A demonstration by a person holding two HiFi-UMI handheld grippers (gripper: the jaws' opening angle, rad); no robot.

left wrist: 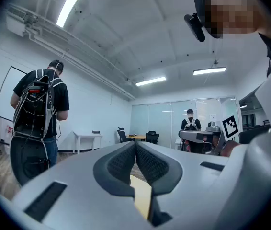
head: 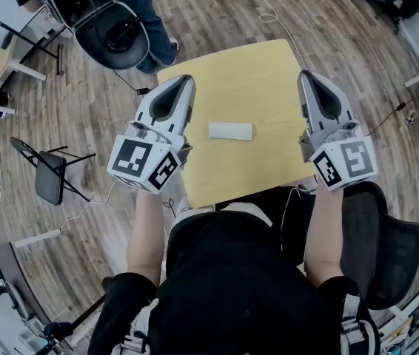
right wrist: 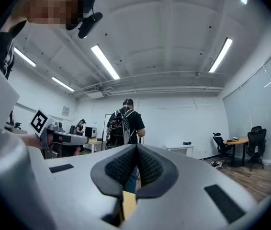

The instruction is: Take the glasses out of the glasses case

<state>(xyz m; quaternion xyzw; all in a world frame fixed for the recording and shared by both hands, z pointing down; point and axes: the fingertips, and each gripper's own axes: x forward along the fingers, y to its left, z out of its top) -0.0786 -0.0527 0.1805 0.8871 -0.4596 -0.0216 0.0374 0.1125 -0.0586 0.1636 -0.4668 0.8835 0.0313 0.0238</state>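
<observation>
A white glasses case (head: 231,131) lies closed in the middle of the small yellow table (head: 239,80). My left gripper (head: 189,78) hovers at the table's left edge, to the left of the case and apart from it. Its jaws are shut with nothing between them, as the left gripper view (left wrist: 135,145) also shows. My right gripper (head: 303,75) hovers over the table's right edge, to the right of the case, shut and empty (right wrist: 136,148). Both point level, away from me. The glasses themselves are not in view.
A person (head: 146,13) with a backpack stands by a black chair (head: 113,32) beyond the table's far left corner. A folding chair (head: 47,172) stands on the wooden floor to the left. A cable (head: 276,17) runs across the floor behind the table. My office chair (head: 387,242) is at the lower right.
</observation>
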